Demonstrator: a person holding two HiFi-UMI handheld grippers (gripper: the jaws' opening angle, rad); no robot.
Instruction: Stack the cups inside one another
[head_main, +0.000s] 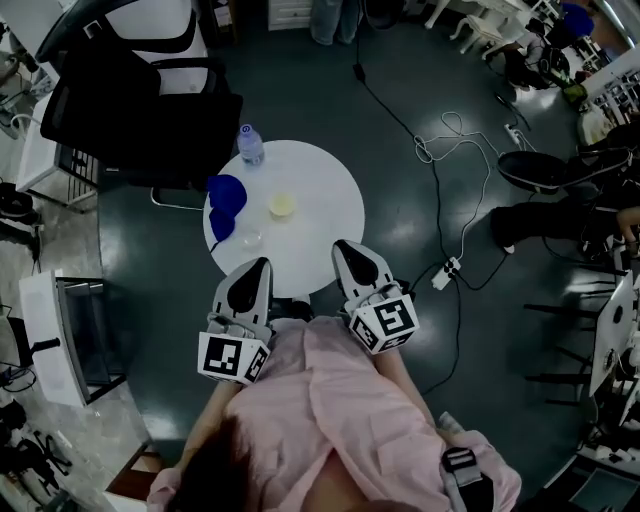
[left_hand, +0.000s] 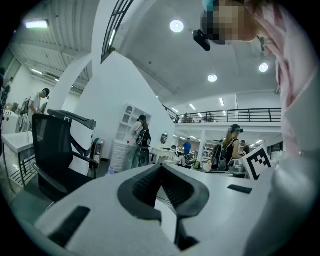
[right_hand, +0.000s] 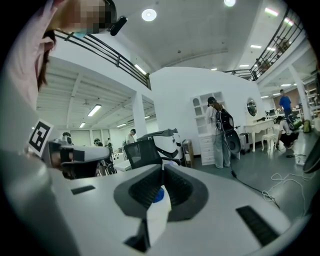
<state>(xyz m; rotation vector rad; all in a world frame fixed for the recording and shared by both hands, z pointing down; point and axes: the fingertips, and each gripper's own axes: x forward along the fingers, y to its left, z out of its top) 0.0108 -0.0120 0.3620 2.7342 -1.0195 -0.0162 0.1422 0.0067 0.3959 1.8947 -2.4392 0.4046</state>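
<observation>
Blue cups (head_main: 226, 200) and a yellow cup (head_main: 282, 205) sat on the surface (head_main: 325, 195); you held your left hand-held gripper (head_main: 258, 266) and right hand-held gripper (head_main: 346, 248) clenched and empty, near its edge.

The left gripper (head_main: 258, 268) and the right gripper (head_main: 346, 250) are pointing forward side by side, roughly level, both sitting with jaws together, gripping nothing.
</observation>
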